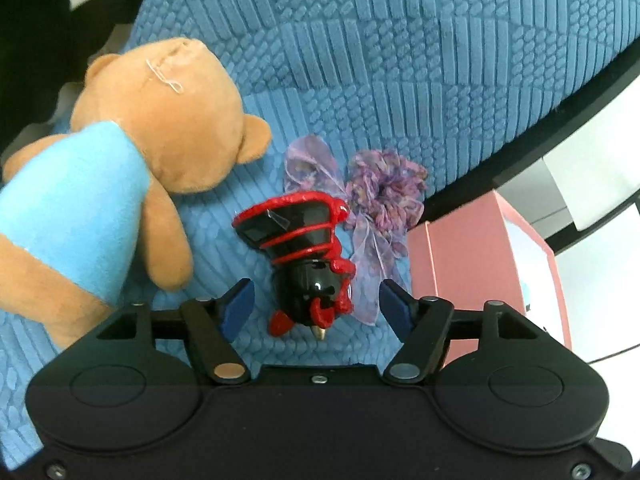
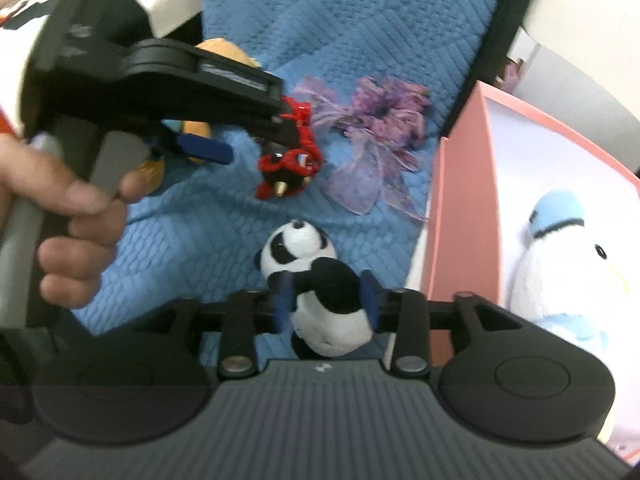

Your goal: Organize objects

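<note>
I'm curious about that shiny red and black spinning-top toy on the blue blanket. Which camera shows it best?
The left wrist view: the red and black toy lies sharp and whole between the open fingers. In the right wrist view the toy is smaller, blurred, and partly hidden behind the left gripper.

A home: plush toys lie on a blue textured blanket beside a pink box.

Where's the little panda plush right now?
The panda plush is clamped in the right hand-held gripper, above the blue blanket, just left of the pink box.
</note>
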Demonstrator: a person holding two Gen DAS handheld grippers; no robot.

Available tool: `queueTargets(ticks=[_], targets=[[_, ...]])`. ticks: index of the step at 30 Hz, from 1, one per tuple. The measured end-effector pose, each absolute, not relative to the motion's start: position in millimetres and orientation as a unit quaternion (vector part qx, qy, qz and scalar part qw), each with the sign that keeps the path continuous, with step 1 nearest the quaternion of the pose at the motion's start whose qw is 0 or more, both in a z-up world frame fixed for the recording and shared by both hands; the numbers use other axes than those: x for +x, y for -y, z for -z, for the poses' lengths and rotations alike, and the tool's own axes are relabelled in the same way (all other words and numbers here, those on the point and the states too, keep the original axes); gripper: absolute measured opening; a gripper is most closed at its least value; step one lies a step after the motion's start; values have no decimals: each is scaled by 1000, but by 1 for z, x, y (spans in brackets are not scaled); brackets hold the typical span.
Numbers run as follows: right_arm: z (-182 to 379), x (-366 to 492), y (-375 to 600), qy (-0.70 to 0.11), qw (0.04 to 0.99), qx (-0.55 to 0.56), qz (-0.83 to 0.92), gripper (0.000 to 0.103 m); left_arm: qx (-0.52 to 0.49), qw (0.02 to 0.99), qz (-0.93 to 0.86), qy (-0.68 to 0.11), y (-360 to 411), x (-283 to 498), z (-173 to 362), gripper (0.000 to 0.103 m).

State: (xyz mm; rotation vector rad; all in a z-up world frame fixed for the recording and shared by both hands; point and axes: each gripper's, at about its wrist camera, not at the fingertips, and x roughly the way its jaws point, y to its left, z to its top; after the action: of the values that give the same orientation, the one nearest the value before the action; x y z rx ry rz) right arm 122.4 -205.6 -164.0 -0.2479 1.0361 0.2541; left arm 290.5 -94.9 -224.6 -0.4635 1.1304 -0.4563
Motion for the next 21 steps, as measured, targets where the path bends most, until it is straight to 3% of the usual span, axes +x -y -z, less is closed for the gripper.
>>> queueTargets(ticks=[3, 14, 21], targets=[[168, 125, 204, -497, 846, -131, -143, 63, -205, 795, 213, -530, 101, 294, 228, 67], [200, 141, 205, -495, 827, -225, -144, 65, -177, 798, 205, -538, 120, 304, 245, 66], [211, 147, 198, -503, 804, -275, -158, 67, -145, 803, 197, -543, 137, 305, 253, 53]])
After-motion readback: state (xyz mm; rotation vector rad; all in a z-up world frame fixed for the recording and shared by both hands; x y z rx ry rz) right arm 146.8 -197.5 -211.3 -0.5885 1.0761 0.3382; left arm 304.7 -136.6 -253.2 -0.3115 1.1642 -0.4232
